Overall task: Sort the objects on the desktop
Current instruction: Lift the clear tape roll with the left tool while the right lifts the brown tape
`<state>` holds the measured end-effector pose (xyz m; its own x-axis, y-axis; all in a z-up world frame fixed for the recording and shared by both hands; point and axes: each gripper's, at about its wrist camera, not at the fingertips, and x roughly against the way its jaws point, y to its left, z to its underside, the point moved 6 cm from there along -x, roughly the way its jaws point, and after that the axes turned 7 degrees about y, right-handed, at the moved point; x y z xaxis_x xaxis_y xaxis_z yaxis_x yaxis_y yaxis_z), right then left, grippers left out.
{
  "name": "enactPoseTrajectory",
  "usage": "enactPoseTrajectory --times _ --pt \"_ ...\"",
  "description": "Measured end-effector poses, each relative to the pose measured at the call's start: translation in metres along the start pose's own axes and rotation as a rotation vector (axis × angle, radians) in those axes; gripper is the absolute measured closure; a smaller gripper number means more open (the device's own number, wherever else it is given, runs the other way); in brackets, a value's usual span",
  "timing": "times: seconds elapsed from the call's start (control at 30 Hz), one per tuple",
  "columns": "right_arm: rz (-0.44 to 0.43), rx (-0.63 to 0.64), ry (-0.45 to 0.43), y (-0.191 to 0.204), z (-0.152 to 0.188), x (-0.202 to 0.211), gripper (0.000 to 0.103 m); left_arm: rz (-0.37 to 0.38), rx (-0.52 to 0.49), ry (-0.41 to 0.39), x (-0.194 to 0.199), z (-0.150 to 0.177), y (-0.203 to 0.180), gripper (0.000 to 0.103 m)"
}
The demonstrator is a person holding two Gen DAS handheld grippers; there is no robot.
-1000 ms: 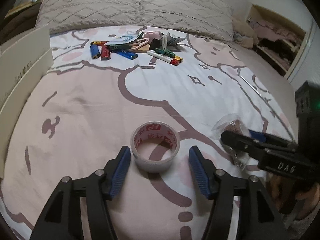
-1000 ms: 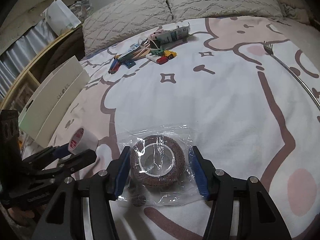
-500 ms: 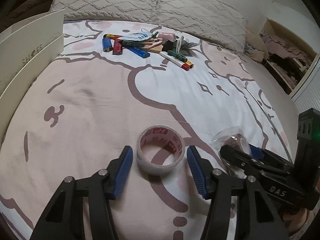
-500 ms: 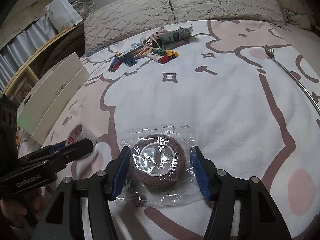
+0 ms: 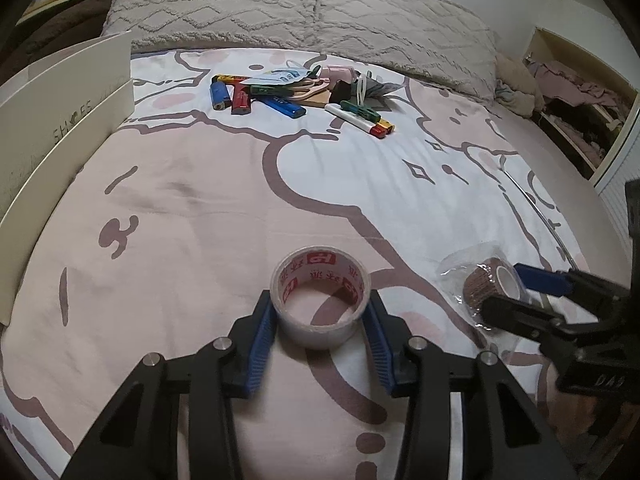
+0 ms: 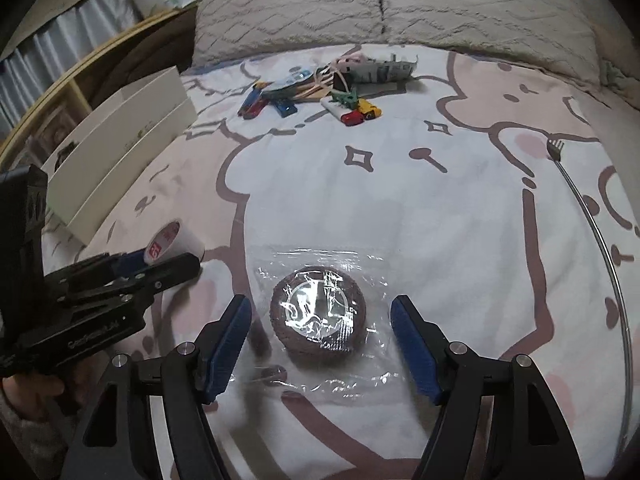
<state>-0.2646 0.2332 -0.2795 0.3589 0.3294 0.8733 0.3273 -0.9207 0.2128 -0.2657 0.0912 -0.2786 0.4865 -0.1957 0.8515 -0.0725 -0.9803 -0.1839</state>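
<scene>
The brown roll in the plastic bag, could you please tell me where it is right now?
The brown roll lies on the bedsheet between the open right tongs, touching neither finger. In the left wrist view it sits right of the clear tape roll.

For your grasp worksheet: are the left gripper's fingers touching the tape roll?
Touching. The left wrist view shows both fingers of the left gripper pressed against the tape roll.

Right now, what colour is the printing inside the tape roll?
Red, on the whitish tape roll; left wrist view shows it best.
</scene>
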Motion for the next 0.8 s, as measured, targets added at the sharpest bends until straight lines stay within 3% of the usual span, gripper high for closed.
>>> enactPoseTrajectory --times 0.23,0.33,0.37,0.4,0.47,0.53,0.63,0.8 --pt "0.046 0.048 0.036 0.0 -0.004 0.002 0.031 -0.019 -0.026 0.002 -0.002 0.001 -0.003 0.059" --pt "-0.024 0.045 -0.016 0.008 -0.005 0.028 0.03 -0.017 -0.029 0.004 -0.002 0.0 -0.002 0.059" --pt "-0.06 0.036 -0.04 0.008 -0.005 0.039 0.023 -0.016 -0.029 0.005 -0.003 0.001 -0.002 0.059" --pt "-0.071 0.033 -0.049 0.007 -0.006 0.044 0.009 -0.015 -0.029 0.005 -0.003 0.001 -0.002 0.059" --pt "-0.068 0.034 -0.056 0.002 -0.008 0.048 0.004 -0.016 -0.029 0.005 -0.003 0.0 -0.002 0.059" --pt "-0.06 0.011 -0.001 -0.009 -0.01 0.036 0.004 -0.014 -0.027 0.005 -0.003 0.0 -0.002 0.059" --pt "-0.125 -0.048 0.089 -0.018 -0.01 0.016 0.004 -0.006 -0.028 0.008 -0.003 0.001 -0.002 0.059" --pt "-0.156 -0.04 0.232 -0.007 -0.007 -0.015 0.004 -0.005 -0.032 0.009 -0.004 0.0 -0.002 0.059"
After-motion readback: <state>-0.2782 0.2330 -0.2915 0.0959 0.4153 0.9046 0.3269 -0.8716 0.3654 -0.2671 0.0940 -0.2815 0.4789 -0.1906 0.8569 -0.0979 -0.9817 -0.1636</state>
